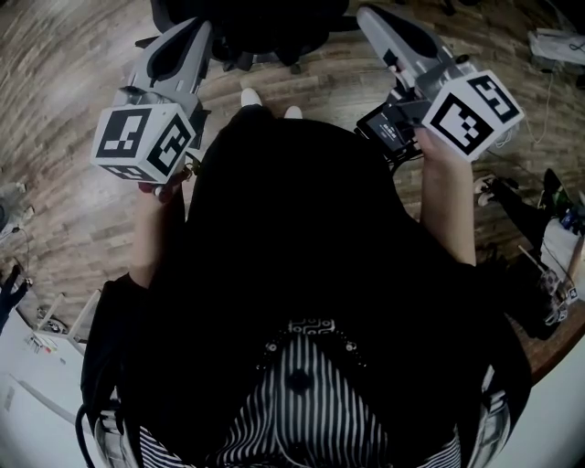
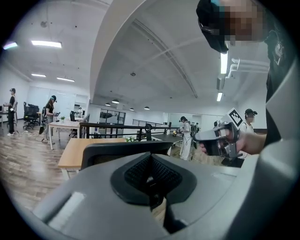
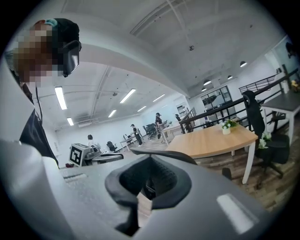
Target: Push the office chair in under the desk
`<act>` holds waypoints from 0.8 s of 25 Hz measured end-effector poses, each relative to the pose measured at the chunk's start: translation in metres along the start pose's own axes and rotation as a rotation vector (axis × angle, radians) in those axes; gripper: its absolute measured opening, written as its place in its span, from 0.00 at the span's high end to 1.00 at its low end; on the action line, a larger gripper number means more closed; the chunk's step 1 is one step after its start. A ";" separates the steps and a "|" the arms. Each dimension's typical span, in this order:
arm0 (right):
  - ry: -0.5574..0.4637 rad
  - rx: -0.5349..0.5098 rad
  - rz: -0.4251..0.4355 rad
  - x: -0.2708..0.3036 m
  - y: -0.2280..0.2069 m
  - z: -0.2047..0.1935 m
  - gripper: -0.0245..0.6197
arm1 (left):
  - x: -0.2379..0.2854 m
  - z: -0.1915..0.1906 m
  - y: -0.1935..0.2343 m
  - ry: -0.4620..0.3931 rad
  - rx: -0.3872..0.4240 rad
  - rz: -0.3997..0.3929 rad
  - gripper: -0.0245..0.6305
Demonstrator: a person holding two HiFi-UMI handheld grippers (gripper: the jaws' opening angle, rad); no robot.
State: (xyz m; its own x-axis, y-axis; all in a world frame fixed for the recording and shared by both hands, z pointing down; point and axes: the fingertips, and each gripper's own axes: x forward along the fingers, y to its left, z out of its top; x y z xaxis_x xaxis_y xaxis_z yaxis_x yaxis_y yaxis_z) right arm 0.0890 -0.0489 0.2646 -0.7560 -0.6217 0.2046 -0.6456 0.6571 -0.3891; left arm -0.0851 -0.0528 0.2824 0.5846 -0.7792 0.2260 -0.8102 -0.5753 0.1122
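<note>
The black office chair (image 1: 260, 27) stands on the wood floor just ahead of the person, at the top of the head view. Both grippers are held up in front of the body and point toward it. My left gripper (image 1: 194, 35) is shut with nothing in it, and the chair's backrest top (image 2: 124, 149) shows right beyond its tips (image 2: 150, 179). My right gripper (image 1: 370, 18) is shut and empty too, with the backrest's rim (image 3: 165, 156) just past its jaws (image 3: 149, 182). A light wooden desk (image 2: 74, 151) stands behind the chair (image 3: 213, 140). Whether either gripper touches the chair I cannot tell.
Other people stand further off in the open office (image 2: 186, 136). A second black chair (image 3: 257, 119) sits by a dark desk at the right. A small potted plant (image 3: 227, 126) stands on the wooden desk. Cables and clutter lie on the floor at the right (image 1: 548, 228).
</note>
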 end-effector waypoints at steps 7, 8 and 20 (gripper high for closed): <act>0.020 -0.017 -0.111 0.008 -0.041 0.011 0.96 | 0.020 0.000 0.022 0.024 0.004 0.035 0.94; 0.020 -0.018 -0.115 0.009 -0.045 0.011 0.96 | 0.021 -0.001 0.026 0.025 0.001 0.043 0.94; 0.057 -0.058 -0.189 0.013 -0.079 -0.002 0.73 | 0.026 -0.030 0.067 0.139 0.009 0.131 0.48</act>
State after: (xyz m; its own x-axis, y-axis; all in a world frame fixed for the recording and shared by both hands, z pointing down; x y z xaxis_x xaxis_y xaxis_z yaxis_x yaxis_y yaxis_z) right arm 0.1298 -0.1085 0.2998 -0.6247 -0.7124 0.3197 -0.7804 0.5557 -0.2867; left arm -0.1251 -0.1044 0.3245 0.4619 -0.8061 0.3699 -0.8783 -0.4738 0.0642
